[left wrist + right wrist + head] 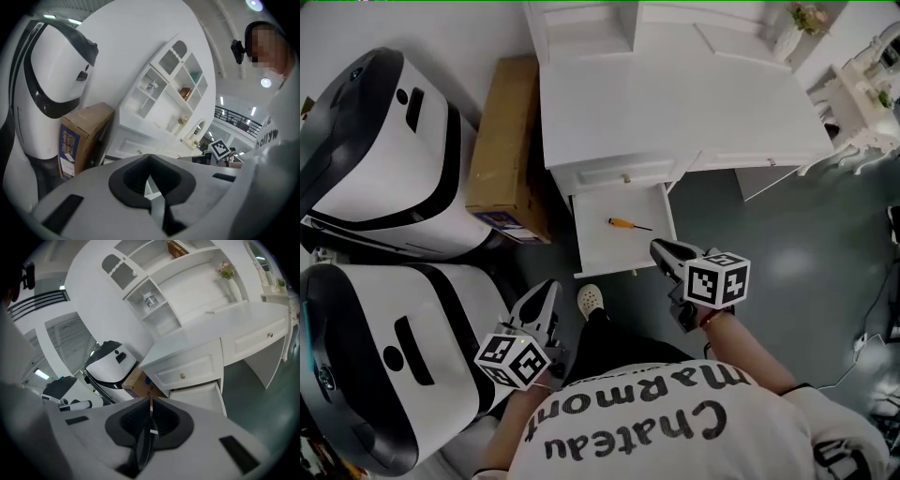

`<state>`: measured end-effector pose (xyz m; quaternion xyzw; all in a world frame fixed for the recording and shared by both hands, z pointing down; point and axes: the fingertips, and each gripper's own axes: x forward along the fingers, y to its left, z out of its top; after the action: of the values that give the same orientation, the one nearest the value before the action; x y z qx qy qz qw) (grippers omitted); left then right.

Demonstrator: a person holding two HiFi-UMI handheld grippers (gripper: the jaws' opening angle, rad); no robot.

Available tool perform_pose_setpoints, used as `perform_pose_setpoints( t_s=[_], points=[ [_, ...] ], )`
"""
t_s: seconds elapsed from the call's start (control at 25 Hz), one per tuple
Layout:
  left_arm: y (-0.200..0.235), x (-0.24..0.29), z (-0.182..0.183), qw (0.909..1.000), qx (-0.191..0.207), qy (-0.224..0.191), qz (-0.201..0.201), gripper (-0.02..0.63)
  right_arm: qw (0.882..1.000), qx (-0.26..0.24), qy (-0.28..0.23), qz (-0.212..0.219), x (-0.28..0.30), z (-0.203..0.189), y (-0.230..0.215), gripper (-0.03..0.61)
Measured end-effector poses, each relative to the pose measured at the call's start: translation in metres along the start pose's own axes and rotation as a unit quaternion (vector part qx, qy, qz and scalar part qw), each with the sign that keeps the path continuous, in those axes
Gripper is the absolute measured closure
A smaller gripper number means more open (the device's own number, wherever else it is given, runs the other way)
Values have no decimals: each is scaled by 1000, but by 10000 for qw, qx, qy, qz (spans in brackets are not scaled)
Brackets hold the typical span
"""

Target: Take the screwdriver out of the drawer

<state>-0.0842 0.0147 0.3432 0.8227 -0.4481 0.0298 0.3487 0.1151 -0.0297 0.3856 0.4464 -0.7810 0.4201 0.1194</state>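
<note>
The screwdriver (628, 224) lies in the open drawer (595, 255); left tongs (551, 289) and right tongs (658, 247) are both pressed together, empty

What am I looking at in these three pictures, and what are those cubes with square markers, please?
A person, not a robot, holds a two-jaw gripper in each hand; the marker cubes belong to them. One picture looks down from a head camera; the other two look along each gripper's jaws. The left gripper and right gripper both have jaws together, holding nothing. Before them, the open drawer of the white desk holds a small orange-handled screwdriver. A brown cardboard box stands beside the desk.
</note>
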Motion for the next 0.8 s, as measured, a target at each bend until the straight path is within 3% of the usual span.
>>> perform_pose_setpoints(
  t_s=[0.24,0.4,0.8],
  points=[
    [55,34,-31,9972,-395,633,57,591,9970,324,635,-308,74,-24,-43,545],
    [79,46,-52,9936,-448,1032,38,591,9923,476,1040,-476,111,-45,-69,545],
    [131,68,-71,9869,-1003,1212,358,591,9775,322,1941,-761,183,-91,-111,545]
  ],
)
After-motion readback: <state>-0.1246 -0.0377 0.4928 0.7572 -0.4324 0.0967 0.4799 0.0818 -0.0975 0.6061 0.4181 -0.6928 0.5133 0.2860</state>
